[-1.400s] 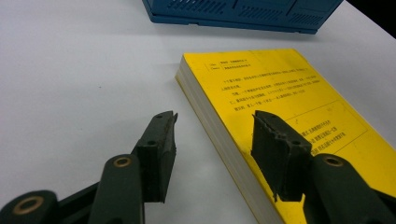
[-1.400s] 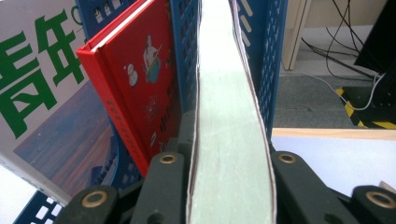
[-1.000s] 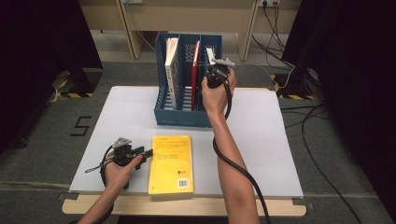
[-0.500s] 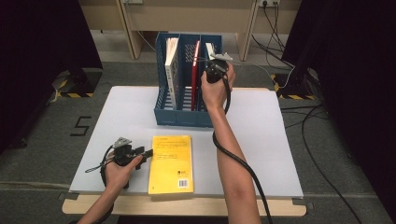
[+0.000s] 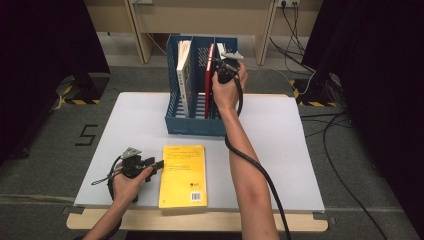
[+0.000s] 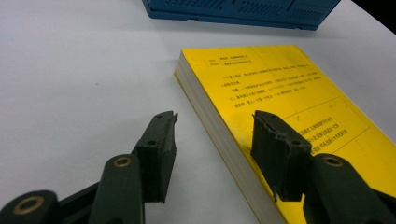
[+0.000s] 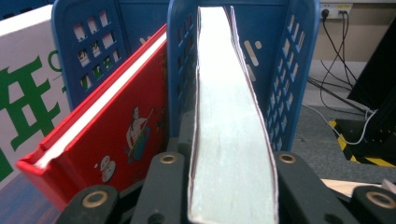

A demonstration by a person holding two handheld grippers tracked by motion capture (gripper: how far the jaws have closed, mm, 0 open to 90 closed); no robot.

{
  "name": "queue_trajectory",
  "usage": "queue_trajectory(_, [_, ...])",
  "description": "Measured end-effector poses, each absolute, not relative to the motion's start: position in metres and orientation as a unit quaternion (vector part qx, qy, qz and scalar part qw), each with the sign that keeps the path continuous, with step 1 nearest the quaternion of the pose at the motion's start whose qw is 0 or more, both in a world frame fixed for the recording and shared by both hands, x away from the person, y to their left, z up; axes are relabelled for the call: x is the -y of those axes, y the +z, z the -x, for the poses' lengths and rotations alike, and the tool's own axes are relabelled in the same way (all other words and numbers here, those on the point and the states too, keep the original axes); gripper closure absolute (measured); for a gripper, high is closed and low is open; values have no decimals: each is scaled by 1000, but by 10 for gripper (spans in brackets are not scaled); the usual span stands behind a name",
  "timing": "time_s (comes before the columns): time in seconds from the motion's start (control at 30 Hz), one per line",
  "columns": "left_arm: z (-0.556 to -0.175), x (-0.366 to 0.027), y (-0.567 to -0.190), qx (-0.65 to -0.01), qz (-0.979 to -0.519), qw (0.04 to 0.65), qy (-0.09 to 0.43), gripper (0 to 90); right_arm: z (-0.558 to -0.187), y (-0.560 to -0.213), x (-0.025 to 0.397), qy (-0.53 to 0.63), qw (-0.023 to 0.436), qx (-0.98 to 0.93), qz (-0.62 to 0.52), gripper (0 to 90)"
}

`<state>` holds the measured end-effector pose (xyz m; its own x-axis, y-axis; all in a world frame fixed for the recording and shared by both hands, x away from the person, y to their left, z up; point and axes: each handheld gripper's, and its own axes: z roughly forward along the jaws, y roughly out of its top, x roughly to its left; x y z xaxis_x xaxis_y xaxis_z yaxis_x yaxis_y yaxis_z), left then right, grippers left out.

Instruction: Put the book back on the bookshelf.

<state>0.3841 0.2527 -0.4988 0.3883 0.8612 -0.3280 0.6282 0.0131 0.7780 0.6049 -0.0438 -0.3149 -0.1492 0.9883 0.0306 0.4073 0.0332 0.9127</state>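
Observation:
A yellow book (image 5: 183, 175) (image 6: 289, 93) lies flat at the table's front. My left gripper (image 5: 159, 164) (image 6: 215, 121) is open at the book's left edge, with one jaw over the cover and the other over the bare table. A blue file rack (image 5: 195, 125) (image 7: 289, 56) stands at the back. My right gripper (image 5: 223, 67) (image 7: 229, 163) is shut on a thin book with pale page edges (image 7: 224, 93), held upright in the rack's right compartment. A red book (image 5: 209, 75) (image 7: 116, 126) leans in the middle compartment. A white book (image 5: 184, 75) (image 7: 23, 84) stands in the left one.
The white table (image 5: 280, 150) has open room on both sides of the rack and to the right of the yellow book. Cables (image 5: 345, 150) run across the floor on the right. A wooden shelf unit (image 5: 200, 20) stands behind the table.
My right gripper has moved slightly farther away and to the left with the thin book, deeper at the rack. The left gripper and yellow book have not moved.

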Motion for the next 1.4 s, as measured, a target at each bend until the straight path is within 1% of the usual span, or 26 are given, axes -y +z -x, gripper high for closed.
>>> queue_trajectory(0.7, [-384,-252,-500,-538,-693,464,124,485,-619,-331,40,428,344,-632,-547,743])
queue_trajectory(0.83, [-384,-251,-500,-537,-694,464,123,485,-620,-330,38,426,337,-641,-542,718])
queue_trajectory(1.07, [-384,-251,-500,-537,-694,464,123,486,-616,-332,37,435,329,-648,-531,635])
queue_trajectory(1.4, [-384,-250,-500,-536,-695,464,123,486,-596,-333,41,446,327,-648,-523,609])
